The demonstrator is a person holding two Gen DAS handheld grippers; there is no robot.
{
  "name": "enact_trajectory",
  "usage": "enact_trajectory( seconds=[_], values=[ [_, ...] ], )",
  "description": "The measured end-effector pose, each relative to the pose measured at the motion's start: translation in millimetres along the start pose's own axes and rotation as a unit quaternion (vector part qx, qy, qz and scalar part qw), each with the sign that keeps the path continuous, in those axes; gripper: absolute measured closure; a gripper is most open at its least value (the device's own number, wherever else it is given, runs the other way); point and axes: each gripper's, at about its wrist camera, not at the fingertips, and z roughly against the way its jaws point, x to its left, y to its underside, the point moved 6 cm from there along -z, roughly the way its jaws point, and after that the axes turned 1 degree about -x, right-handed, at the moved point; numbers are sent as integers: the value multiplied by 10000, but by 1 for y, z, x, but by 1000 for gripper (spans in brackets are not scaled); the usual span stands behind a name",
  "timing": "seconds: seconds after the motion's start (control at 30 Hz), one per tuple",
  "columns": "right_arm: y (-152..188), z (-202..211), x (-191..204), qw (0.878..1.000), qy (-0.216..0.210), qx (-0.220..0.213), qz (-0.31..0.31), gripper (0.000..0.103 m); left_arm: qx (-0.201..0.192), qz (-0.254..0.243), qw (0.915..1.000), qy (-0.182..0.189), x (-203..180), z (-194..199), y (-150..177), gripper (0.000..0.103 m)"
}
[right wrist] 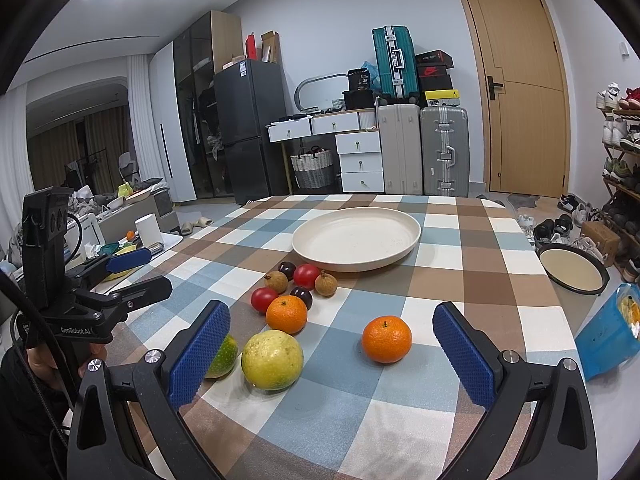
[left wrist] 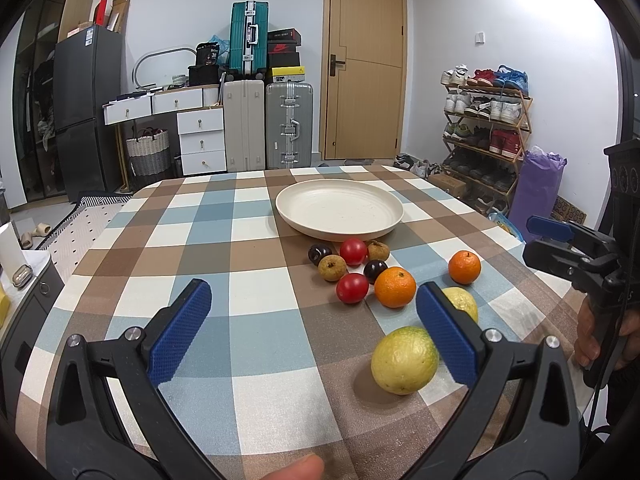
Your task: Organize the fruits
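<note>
A cream plate (left wrist: pixel 300 216) (right wrist: pixel 320 248) sits empty on the checked table. In front of it lie two red tomatoes (left wrist: pixel 352 288), two dark plums (left wrist: pixel 375 270) and brown longans (left wrist: pixel 331 267). Two oranges (left wrist: pixel 395 287) (right wrist: pixel 386 339) and two yellow-green fruits (left wrist: pixel 403 360) (right wrist: pixel 272 359) lie nearer. My left gripper (left wrist: pixel 312 308) is open and empty, the near yellow-green fruit just inside its right finger. My right gripper (right wrist: pixel 332 332) is open and empty above the table, with an orange and a yellow-green fruit between its fingers' lines.
The checked table (left wrist: pixel 240 240) has its far edge behind the plate. In the right wrist view a round basin (right wrist: pixel 572 272) and a blue bag (right wrist: pixel 608 332) sit off the table's right side. Suitcases (left wrist: pixel 288 124), drawers and a shoe rack (left wrist: pixel 484 128) stand far behind.
</note>
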Motion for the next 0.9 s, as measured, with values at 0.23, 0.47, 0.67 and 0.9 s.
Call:
enact_trajectory(
  seconds=[0.23,0.47,0.67,0.9],
  values=[
    [0,0,0,10000,-2,4,1,0,-1,0,10000,-1,0,0,0,1],
    [0,0,0,10000,-5,6,-6,0,-6,-2,10000,3,-2,1,-2,1],
    [0,0,0,10000,-4,9,-6,0,-2,1,10000,-3,-2,1,-2,1],
    [0,0,-1,10000,-6,12,-10,0,-15,-17,10000,24,-1,3,-3,1]
  ],
)
